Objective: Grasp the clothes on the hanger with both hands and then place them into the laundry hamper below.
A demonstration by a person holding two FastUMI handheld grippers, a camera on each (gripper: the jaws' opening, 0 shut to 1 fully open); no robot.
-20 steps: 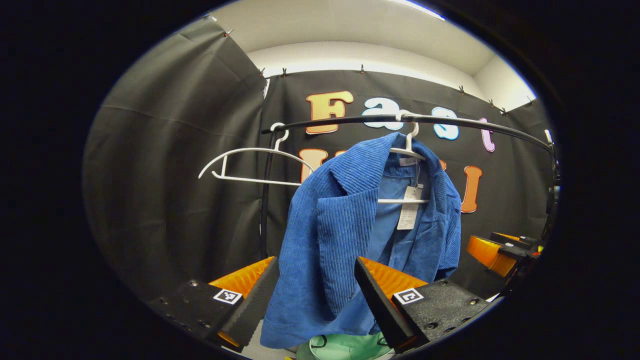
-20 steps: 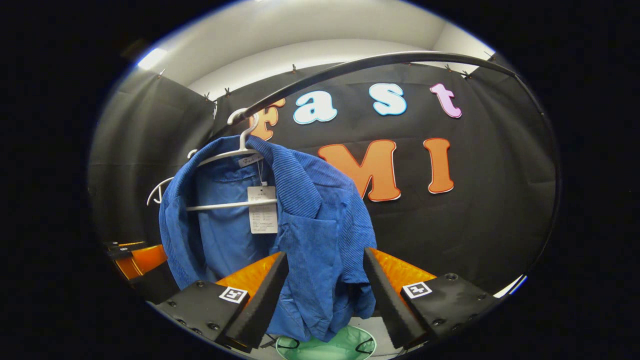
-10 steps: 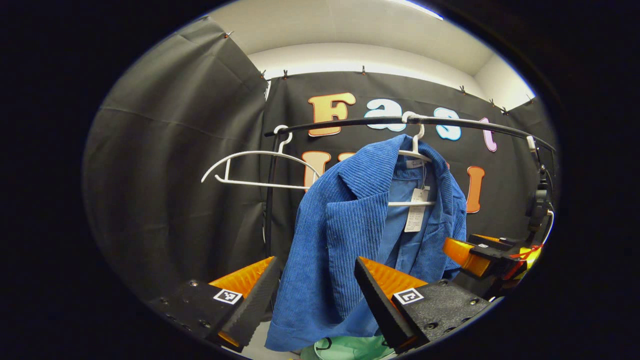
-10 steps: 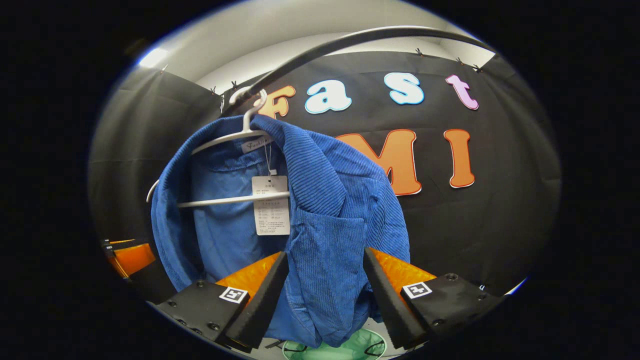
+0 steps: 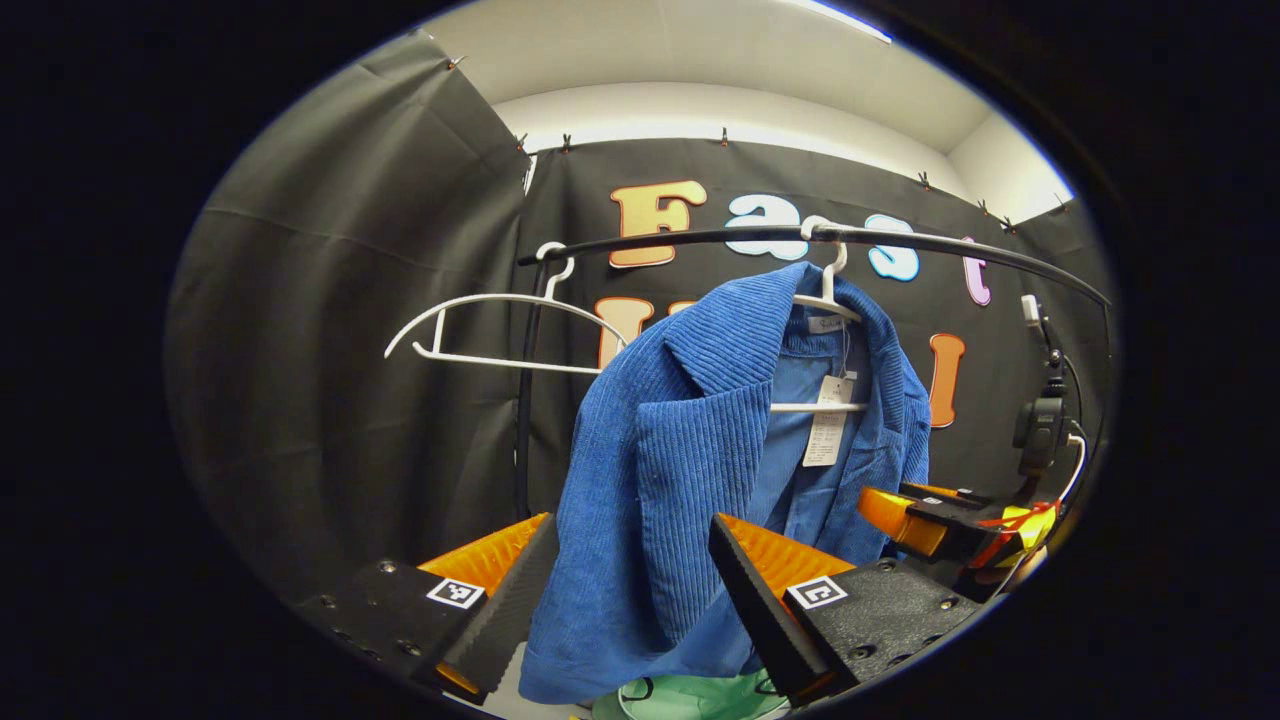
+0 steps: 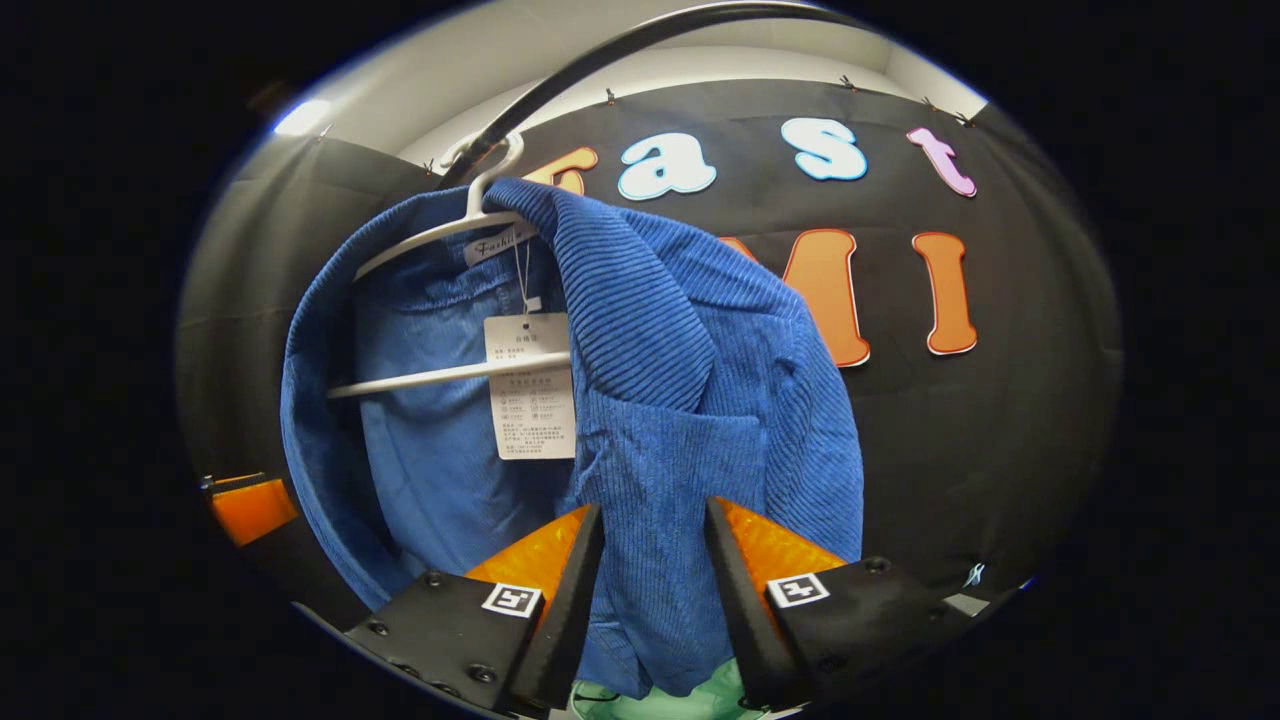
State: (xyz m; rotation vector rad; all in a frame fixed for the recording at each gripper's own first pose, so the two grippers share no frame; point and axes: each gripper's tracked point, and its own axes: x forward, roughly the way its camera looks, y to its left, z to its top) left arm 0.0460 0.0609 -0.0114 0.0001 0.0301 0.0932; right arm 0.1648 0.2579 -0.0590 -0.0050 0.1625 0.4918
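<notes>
Corduroy jacket (image 6: pixel 640 400) on hanger (image 6: pixel 440 230), between right tool (image 6: pixel 655 570) fingers.

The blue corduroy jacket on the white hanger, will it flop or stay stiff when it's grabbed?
The blue corduroy jacket will probably flop: it hangs in soft folds off the white plastic hanger. Its ribbed cloth looks grippy, so likely not slippery. The paper tag may swing.

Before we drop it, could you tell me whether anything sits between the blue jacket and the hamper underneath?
Nothing visible does: the blue jacket hangs from its white hanger directly above the green hamper, with open air below its hem.
</notes>
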